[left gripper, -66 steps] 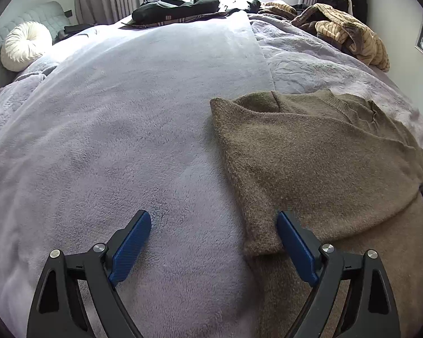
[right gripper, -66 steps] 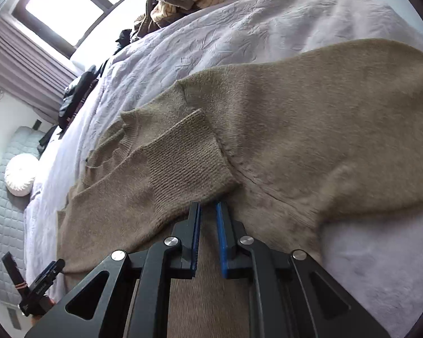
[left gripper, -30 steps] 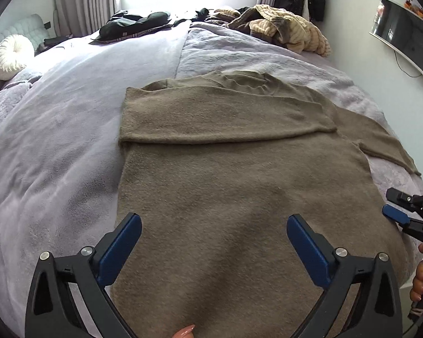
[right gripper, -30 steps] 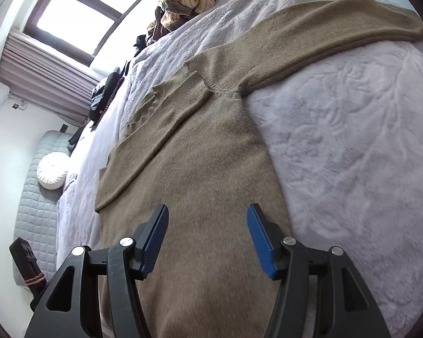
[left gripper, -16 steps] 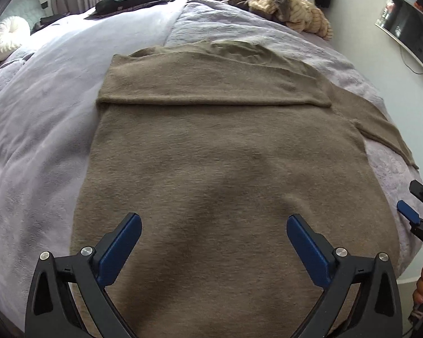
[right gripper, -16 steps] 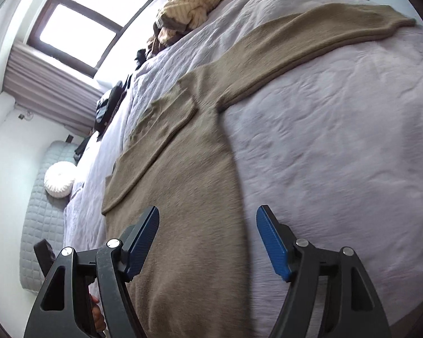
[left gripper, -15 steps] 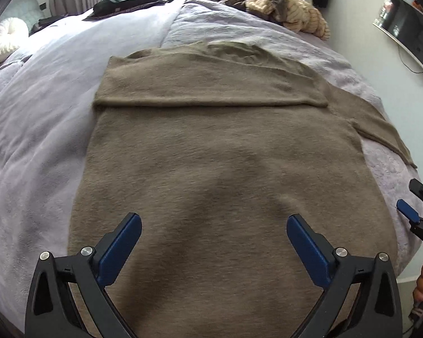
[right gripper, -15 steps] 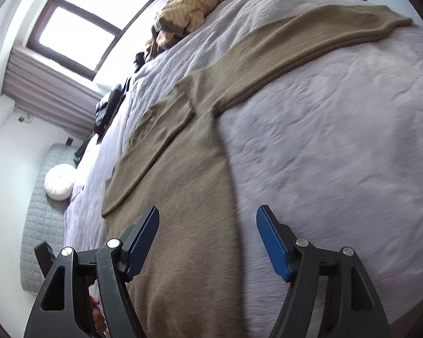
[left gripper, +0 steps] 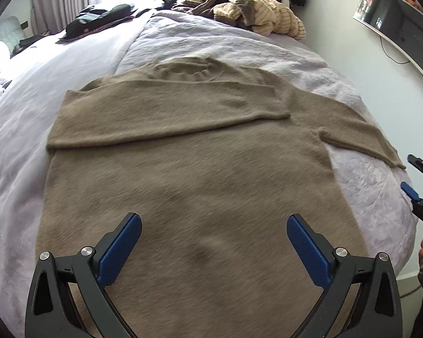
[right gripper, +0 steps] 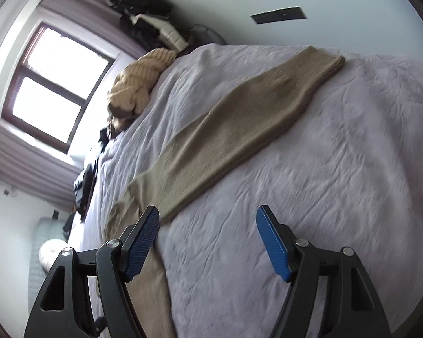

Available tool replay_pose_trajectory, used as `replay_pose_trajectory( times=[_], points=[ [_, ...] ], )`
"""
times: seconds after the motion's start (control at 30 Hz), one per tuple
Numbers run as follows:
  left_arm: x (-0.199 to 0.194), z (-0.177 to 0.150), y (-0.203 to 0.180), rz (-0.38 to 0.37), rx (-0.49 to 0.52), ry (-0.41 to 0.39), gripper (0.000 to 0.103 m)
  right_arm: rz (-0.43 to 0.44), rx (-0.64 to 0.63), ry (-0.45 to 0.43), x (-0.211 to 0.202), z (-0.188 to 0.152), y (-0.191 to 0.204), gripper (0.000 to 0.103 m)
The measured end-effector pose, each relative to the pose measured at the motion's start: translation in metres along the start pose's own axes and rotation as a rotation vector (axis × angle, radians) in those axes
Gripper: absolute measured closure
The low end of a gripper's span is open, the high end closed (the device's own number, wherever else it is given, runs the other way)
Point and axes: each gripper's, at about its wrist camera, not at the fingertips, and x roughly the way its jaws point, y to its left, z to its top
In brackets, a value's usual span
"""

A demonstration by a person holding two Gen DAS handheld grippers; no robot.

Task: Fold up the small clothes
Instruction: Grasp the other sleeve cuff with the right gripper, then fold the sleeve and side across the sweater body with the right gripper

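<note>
Across a lilac bedspread [left gripper: 239, 48], both the left gripper [left gripper: 213, 249] and right gripper [right gripper: 207, 239] hover released over an unlabelled brown sweater [left gripper: 189, 169].

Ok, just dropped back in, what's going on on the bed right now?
A person is folding a brown sweater spread flat on the bed, with a claw in each hand. One sleeve is already folded across the chest; the other sleeve lies stretched out to the side. The left claw hangs open above the sweater's body, gripping nothing. The right claw is open too, empty, pointing toward the outstretched sleeve.
</note>
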Motion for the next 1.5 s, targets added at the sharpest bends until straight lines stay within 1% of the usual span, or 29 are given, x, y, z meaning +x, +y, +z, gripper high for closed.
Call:
replay_pose_trajectory(
  times=[0.07, 0.2, 0.37, 0.53, 0.63, 0.67, 0.7, 0.73, 0.77, 0.83, 0.9, 0.97, 1.03, 1.1, 1.2, 1.27, 1.3, 1.37, 1.4, 1.47, 1.5],
  points=[
    [0.003, 0.006, -0.01, -0.008, 0.007, -0.005, 0.0, -0.037, 0.024, -0.007, 0.007, 0.014, -0.01, 0.028],
    [0.008, 0.02, -0.027, -0.027, 0.019, -0.016, 0.0, -0.039, 0.103, -0.017, 0.021, 0.034, -0.029, 0.028],
    [0.019, 0.039, -0.045, -0.046, 0.031, -0.023, 0.0, 0.011, 0.215, -0.034, 0.043, 0.052, -0.049, 0.028],
    [0.027, 0.057, -0.056, -0.056, 0.022, -0.033, 0.0, 0.042, 0.244, -0.076, 0.058, 0.071, -0.054, 0.028],
    [0.029, 0.067, -0.059, -0.065, 0.024, -0.045, 0.0, 0.075, 0.291, -0.097, 0.063, 0.079, -0.058, 0.029],
    [0.03, 0.068, -0.059, -0.065, 0.026, -0.049, 0.0, 0.088, 0.306, -0.101, 0.064, 0.08, -0.06, 0.037],
    [0.03, 0.07, -0.058, -0.066, 0.028, -0.053, 0.0, 0.105, 0.323, -0.101, 0.066, 0.08, -0.062, 0.063],
    [0.031, 0.071, -0.056, -0.064, 0.029, -0.056, 0.0, 0.131, 0.34, -0.093, 0.068, 0.08, -0.065, 0.081],
    [0.031, 0.072, -0.054, -0.062, 0.029, -0.058, 0.0, 0.156, 0.351, -0.084, 0.069, 0.079, -0.068, 0.097],
    [0.032, 0.074, -0.047, -0.053, 0.023, -0.06, 0.0, 0.194, 0.349, -0.086, 0.069, 0.077, -0.065, 0.097],
    [0.032, 0.076, -0.039, -0.045, 0.01, -0.064, 0.0, 0.245, 0.319, -0.095, 0.066, 0.077, -0.055, 0.097],
    [0.032, 0.077, -0.026, -0.031, -0.007, -0.072, 0.0, 0.314, 0.267, -0.09, 0.064, 0.078, -0.034, 0.097],
    [0.031, 0.077, -0.012, -0.017, -0.022, -0.077, 0.0, 0.368, 0.167, -0.07, 0.064, 0.078, 0.001, 0.097],
    [0.029, 0.076, 0.005, 0.001, -0.045, -0.083, 0.0, 0.405, 0.047, -0.041, 0.068, 0.073, 0.047, 0.097],
    [0.026, 0.072, 0.032, 0.028, -0.079, -0.094, 0.0, 0.454, -0.138, 0.031, 0.086, 0.051, 0.122, 0.097],
    [0.022, 0.069, 0.052, 0.043, -0.111, -0.102, 0.0, 0.48, -0.255, 0.092, 0.104, 0.027, 0.17, 0.097],
    [0.021, 0.067, 0.061, 0.05, -0.126, -0.104, 0.0, 0.485, -0.339, 0.139, 0.119, 0.006, 0.202, 0.097],
    [0.018, 0.063, 0.082, 0.066, -0.157, -0.107, 0.0, 0.475, -0.448, 0.209, 0.143, -0.03, 0.24, 0.097],
    [0.017, 0.06, 0.092, 0.076, -0.171, -0.11, 0.0, 0.47, -0.499, 0.26, 0.16, -0.053, 0.26, 0.097],
    [0.015, 0.056, 0.109, 0.094, -0.192, -0.114, 0.0, 0.448, -0.565, 0.359, 0.198, -0.098, 0.288, 0.097],
    [0.014, 0.053, 0.118, 0.101, -0.202, -0.114, 0.0, 0.429, -0.582, 0.394, 0.212, -0.115, 0.294, 0.097]
  ],
)
